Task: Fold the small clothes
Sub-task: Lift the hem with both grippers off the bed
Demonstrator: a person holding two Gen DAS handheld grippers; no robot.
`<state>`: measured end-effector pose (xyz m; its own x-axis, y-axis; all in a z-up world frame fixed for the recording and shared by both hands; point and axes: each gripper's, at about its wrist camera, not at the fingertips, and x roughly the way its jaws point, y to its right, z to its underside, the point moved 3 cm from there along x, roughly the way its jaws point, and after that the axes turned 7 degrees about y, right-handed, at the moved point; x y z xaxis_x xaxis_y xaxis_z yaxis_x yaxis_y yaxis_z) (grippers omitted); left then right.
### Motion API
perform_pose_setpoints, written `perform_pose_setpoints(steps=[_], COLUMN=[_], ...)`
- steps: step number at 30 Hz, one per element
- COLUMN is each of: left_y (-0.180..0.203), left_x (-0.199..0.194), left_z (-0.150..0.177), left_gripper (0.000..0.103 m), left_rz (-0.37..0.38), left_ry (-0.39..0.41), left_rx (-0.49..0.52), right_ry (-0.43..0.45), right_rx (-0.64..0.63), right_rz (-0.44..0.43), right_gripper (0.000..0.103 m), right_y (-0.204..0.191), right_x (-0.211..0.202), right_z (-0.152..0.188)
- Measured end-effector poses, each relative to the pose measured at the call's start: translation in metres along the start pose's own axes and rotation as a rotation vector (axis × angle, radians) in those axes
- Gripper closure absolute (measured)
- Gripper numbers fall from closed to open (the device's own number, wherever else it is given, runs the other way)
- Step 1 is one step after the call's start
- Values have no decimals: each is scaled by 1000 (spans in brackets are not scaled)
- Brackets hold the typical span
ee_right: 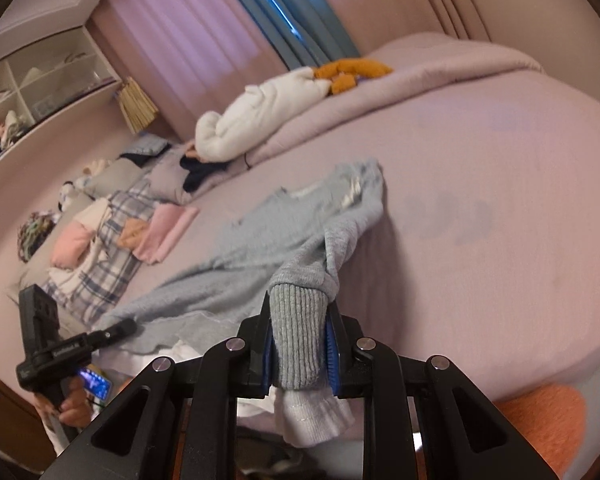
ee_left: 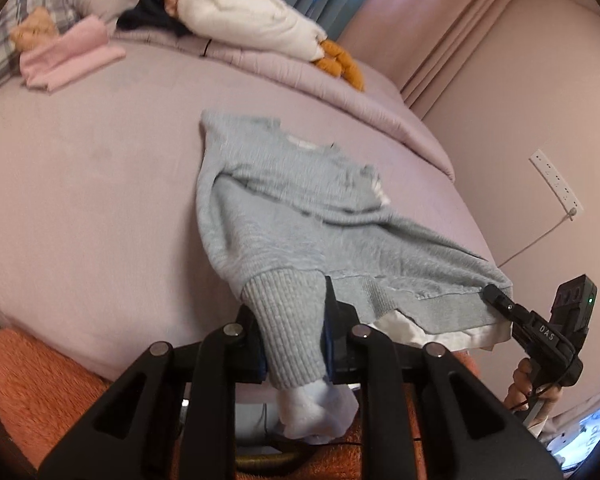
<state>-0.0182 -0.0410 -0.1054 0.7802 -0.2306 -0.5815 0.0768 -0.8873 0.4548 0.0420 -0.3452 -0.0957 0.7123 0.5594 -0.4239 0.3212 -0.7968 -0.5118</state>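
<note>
The grey sweater (ee_left: 296, 216) lies near the bed's (ee_left: 92, 184) foot edge, collar toward the pillows. The left gripper (ee_left: 294, 340) is clamped on one ribbed cuff, the right gripper (ee_right: 300, 344) on the other. To fold well, I'd carry both cuffs evenly across the chest, keeping the sleeves taut and level.

My left gripper (ee_left: 294, 344) and right gripper (ee_right: 300, 354) were matte black plastic, each with four angular linkage arms pinned by round silver rivets. Blue pads lined my jaws. From outside, my right gripper carried white raised lettering, a boxy black module with a green light, and thin dark cables.
</note>
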Motion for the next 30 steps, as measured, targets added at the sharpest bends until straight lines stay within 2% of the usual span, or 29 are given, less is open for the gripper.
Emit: perform_pose_setpoints(steps=[11, 22, 30], left_y=[9, 13, 4], left_x=[-31, -65, -54], left_z=[-23, -27, -28], left_gripper=[84, 84, 84], left_rz=[29, 54, 49], left_ry=[70, 126, 101], left_rx=[30, 49, 14], right_ry=[77, 125, 88], right_rx=[-41, -87, -64], right_rz=[-61, -90, -86], right_gripper=[81, 81, 81], right_y=[-21, -35, -28], right_x=[-26, -44, -25], right_z=[-15, -21, -23])
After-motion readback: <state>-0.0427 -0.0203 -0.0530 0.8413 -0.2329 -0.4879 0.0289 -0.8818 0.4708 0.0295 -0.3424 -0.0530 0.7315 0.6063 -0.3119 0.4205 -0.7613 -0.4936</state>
